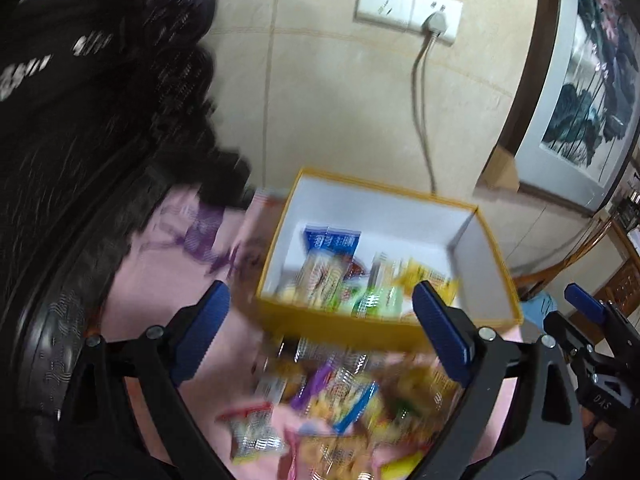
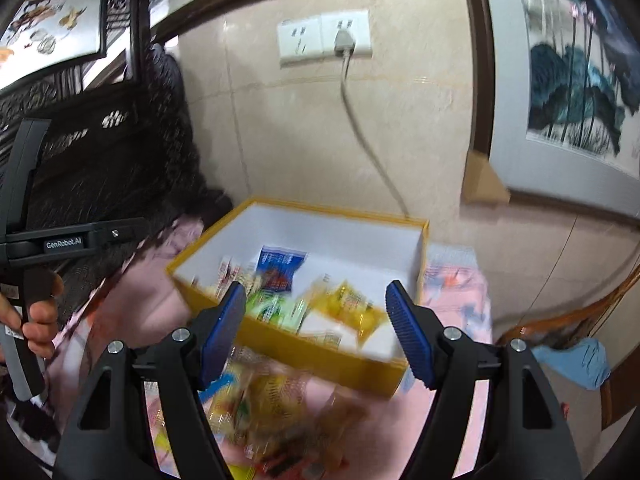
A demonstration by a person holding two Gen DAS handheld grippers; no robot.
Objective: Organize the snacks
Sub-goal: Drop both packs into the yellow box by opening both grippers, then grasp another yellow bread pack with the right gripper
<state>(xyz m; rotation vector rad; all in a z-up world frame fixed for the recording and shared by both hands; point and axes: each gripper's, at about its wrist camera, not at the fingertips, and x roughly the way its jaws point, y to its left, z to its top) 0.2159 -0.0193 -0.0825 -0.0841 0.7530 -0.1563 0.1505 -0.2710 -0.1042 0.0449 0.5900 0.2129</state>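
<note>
Holding several snack packets, the yellow box with white lining sits at twelve o'clock on the pink cloth. Loose snacks lie at six o'clock. Left gripper and right gripper gape wide, both empty.

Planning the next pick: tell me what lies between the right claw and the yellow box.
In the right wrist view, loose snack packets on the pink cloth lie between the open right claw and the yellow box.

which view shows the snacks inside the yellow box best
The right wrist view: the snacks in the yellow box sit nearer and larger. The left wrist view shows the same snacks smaller, partly behind its gripper finger.
</note>
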